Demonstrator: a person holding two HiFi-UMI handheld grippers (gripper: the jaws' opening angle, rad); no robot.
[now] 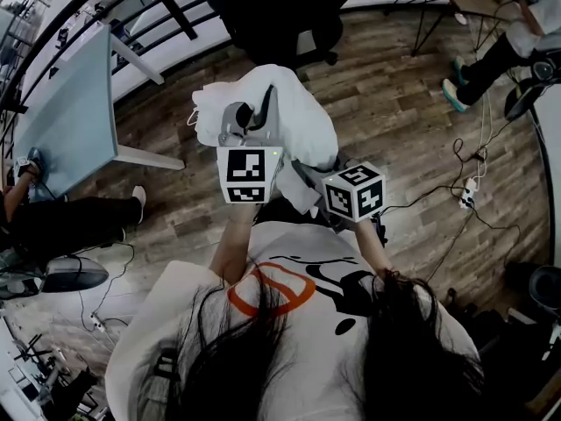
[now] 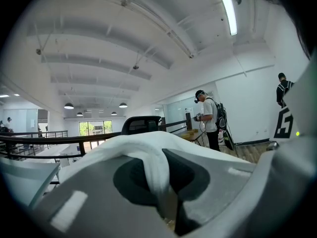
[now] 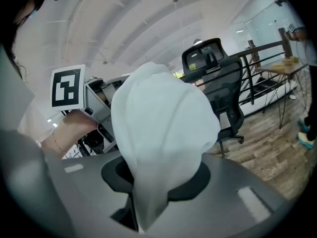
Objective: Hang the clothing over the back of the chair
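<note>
A white garment (image 1: 289,112) is held up bunched in front of me, above the wood floor. My left gripper (image 1: 254,114) is shut on a fold of it; in the left gripper view the cloth (image 2: 153,167) is pinched between the grey jaws. My right gripper (image 3: 148,207) is shut on another part of the garment (image 3: 163,128), which drapes over its jaws. In the head view only the right gripper's marker cube (image 1: 353,191) shows, its jaws hidden under the cloth. The black office chair (image 1: 280,16) stands just beyond the garment, its backrest (image 3: 213,63) facing me.
A grey table (image 1: 66,121) and a dark railing (image 1: 114,7) lie to the left. A seated person (image 1: 53,222) is at the left and another person's legs (image 1: 491,60) at the upper right. Cables (image 1: 469,191) trail on the floor to the right. A wooden table (image 3: 285,63) stands behind the chair.
</note>
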